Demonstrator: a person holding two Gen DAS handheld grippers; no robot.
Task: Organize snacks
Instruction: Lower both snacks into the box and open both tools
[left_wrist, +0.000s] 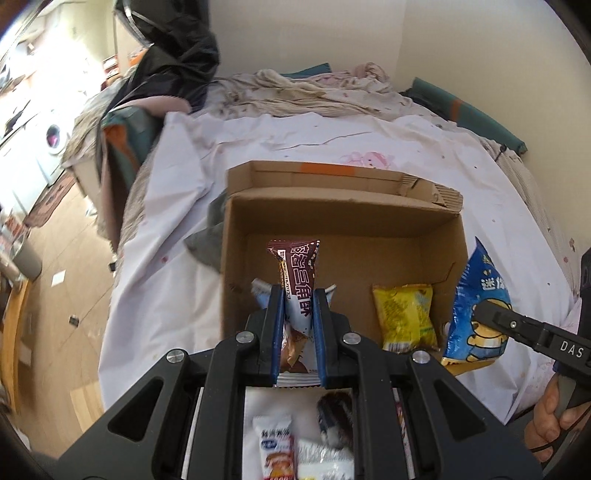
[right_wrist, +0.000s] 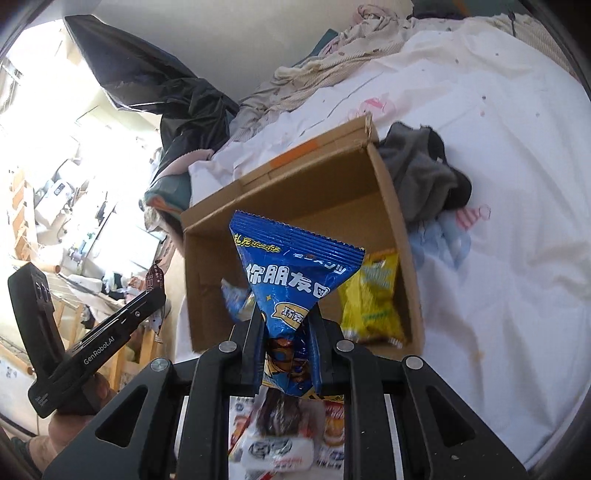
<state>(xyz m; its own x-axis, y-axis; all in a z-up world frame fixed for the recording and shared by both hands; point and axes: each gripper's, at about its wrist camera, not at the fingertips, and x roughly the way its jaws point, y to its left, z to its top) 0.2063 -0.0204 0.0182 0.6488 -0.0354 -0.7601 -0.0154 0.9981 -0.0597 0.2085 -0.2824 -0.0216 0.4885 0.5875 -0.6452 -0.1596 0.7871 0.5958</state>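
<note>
Pinched upright in left gripper (left_wrist: 298, 295): brown snack pack (left_wrist: 298, 273), cardboard box (left_wrist: 343, 218) open at twelve o'clock; right gripper (right_wrist: 286, 325) clamping blue packet (right_wrist: 291, 280).

Open box top, floor half bare

The cardboard box (left_wrist: 343, 221) on the bed (left_wrist: 406, 140) is open above; its far floor lies bare, while a yellow packet (left_wrist: 404, 317) fills the near right corner and a small blue packet (right_wrist: 236, 299) the near left. A raised flap (left_wrist: 332, 181) stands behind, grey cloth (right_wrist: 424, 166) lies against one side wall, and loose packets (left_wrist: 277, 446) crowd the near bed.
</note>
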